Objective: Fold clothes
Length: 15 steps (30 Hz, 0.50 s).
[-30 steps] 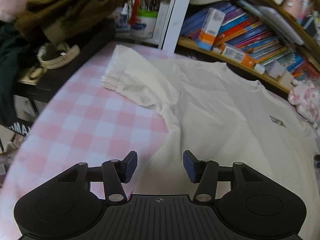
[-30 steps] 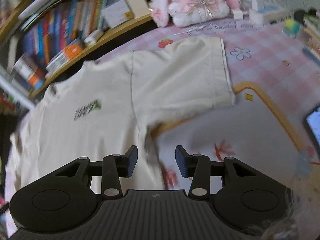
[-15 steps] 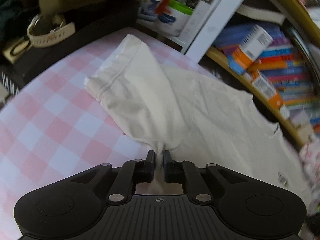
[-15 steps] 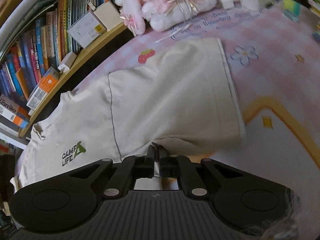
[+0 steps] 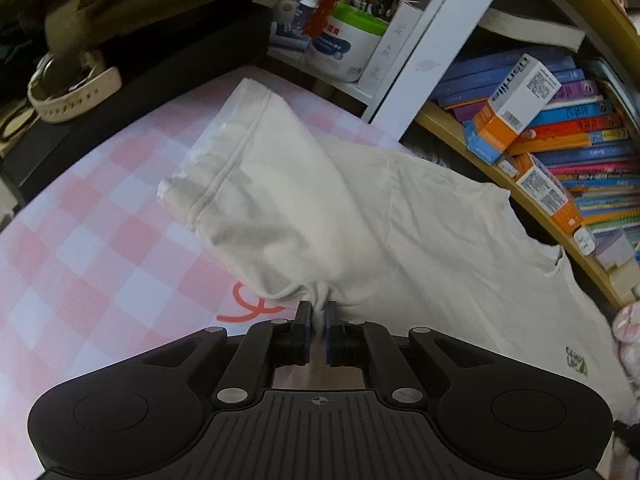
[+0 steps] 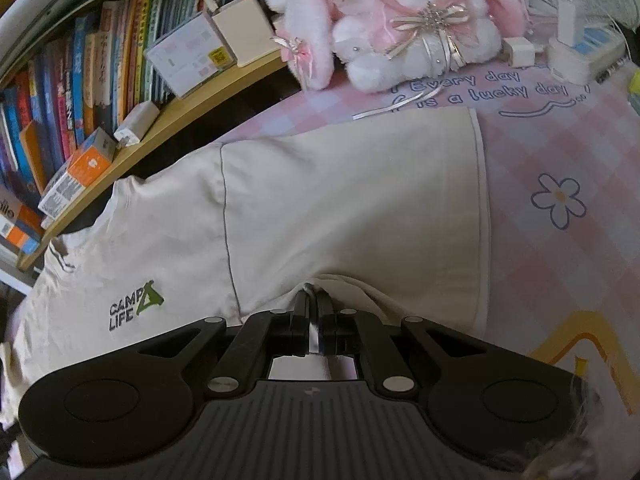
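— What is seen of the surface and the room?

— A pink-and-white checked cloth [image 5: 92, 248] is spread over the bench, printed with a flower [image 6: 559, 199] and a line of writing. Behind the bench a curved wooden bookshelf [image 6: 168, 128] is packed with books, and a white plush rabbit [image 6: 400, 28] is seated at the cloth's far edge. In the left wrist view a black box [image 5: 132, 108] carrying a pale strap is set beyond the cloth, and a white tub of pens [image 5: 344, 48] is placed past the far corner of the cloth.

— How much open room is left around the shirt?

— Bare checked cloth is seen to the left of the left sleeve, and more beyond the right sleeve's hem toward the flower. The collar side is laid close to the bookshelf, with little room there.

— Where is the shirt relative to the tongs?

— A cream T-shirt [image 6: 340, 200] is laid front up on the cloth, its small "CAMP LIFE" logo [image 6: 134, 308] visible on the chest. The left tongs [image 5: 316, 314] are clenched on a gathered pinch of fabric at the underarm of the left sleeve [image 5: 256, 184], and the sleeve is drawn up off the cloth into folds. The right tongs [image 6: 312, 304] are clamped on the fabric under the right sleeve [image 6: 360, 184], just beside the sleeve seam; that sleeve is spread flat ahead of them.
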Available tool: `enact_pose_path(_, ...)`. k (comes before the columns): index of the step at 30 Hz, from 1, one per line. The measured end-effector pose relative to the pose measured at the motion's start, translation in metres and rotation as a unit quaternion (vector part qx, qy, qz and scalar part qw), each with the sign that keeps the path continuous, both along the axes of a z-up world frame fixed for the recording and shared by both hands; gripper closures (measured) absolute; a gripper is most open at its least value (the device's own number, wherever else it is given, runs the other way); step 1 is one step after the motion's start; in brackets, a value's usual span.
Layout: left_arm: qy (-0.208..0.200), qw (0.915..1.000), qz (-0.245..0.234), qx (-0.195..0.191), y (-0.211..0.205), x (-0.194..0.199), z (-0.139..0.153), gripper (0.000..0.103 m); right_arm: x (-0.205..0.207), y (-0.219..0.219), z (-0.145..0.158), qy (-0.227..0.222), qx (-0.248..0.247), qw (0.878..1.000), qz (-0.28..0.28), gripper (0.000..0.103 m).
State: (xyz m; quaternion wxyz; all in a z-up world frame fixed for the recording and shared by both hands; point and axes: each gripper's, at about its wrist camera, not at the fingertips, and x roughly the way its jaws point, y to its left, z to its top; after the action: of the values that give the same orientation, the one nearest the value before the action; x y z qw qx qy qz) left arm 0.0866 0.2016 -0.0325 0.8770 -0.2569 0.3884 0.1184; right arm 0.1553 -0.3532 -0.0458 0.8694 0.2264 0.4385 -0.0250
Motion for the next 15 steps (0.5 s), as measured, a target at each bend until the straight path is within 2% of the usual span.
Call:
enact_pose_path(3,0.001,0.9997,-0.020,0.016,-0.003,-0.009,0.002,0.093,-0.008,-0.001,0.000,-0.005,-0.009,1.000,0.010,0.099)
enact_pose_path(4,-0.001,0.9995,-0.028,0.018,-0.004,-0.015,0.002,0.090,-0.012,-0.002,0.001,-0.005,-0.013,1.000,0.016,0.094)
enact_pose_path(7,-0.007,0.9979,-0.057,0.030,-0.008,-0.046,0.005,0.078,-0.036,-0.003,0.006,-0.015,-0.026,0.999,0.033,0.066)
enact_pose_path(12,-0.012,0.9937,-0.093,0.062,-0.017,-0.119,0.009,0.057,-0.108,-0.004,0.006,-0.015,-0.045,0.997,0.064,0.065)
enact_pose_path(15,-0.015,0.9900,-0.115,0.081,-0.023,-0.163,0.011,0.055,-0.159,-0.004,0.005,-0.012,-0.054,0.996,0.074,0.064)
